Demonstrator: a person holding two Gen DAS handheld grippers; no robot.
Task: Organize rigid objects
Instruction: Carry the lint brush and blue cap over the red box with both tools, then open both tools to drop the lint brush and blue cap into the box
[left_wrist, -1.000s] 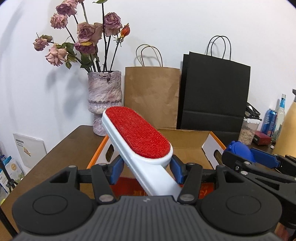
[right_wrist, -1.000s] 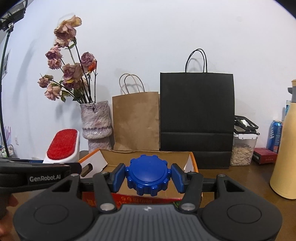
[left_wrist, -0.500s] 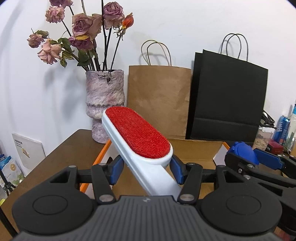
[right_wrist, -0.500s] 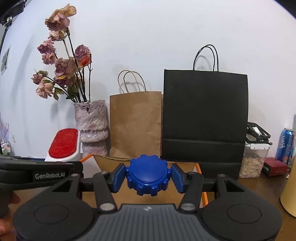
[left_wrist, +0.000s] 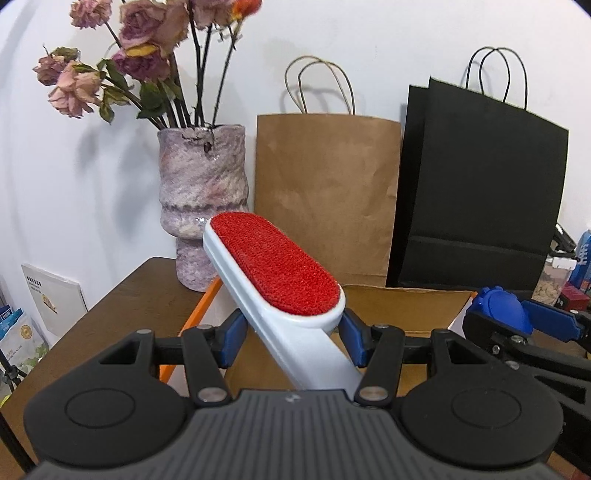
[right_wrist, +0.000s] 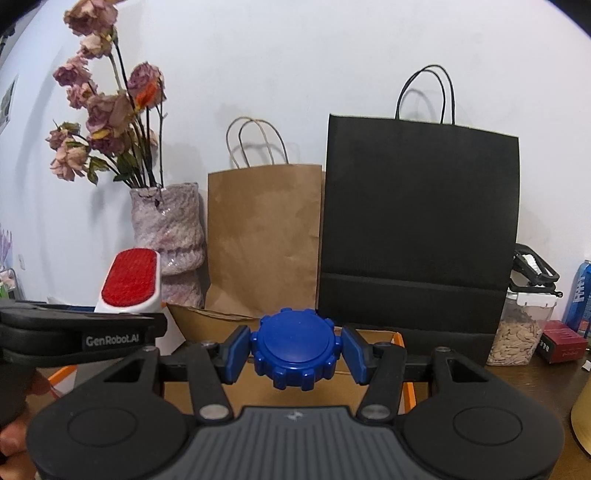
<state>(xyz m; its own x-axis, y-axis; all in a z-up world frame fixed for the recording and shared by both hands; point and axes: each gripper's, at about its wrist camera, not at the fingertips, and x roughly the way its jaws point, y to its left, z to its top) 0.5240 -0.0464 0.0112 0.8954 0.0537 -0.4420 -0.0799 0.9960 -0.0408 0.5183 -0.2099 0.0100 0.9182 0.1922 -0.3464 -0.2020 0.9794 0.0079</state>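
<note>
Over the cardboard box (left_wrist: 406, 299) on the desk (left_wrist: 122, 295), the left hand-held gripper (left_wrist: 291, 338) is clamped on a light, stiff lint brush (left_wrist: 275, 269) at its narrow handle, and the right hand-held gripper (right_wrist: 295, 349) is clamped on a hard blue ridged cap (right_wrist: 295, 349) across its grippy rim.

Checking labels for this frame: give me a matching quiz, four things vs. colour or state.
Things:
1. lint brush
2. knob
3. tall paper bag
4. vase

States:
A. black, standing by the wall
B. blue, clamped in the right gripper
C. holds dried roses
D. red pad, clamped in the left gripper

Pairs: 1-D, 2-B, 3-A, 4-C
</note>
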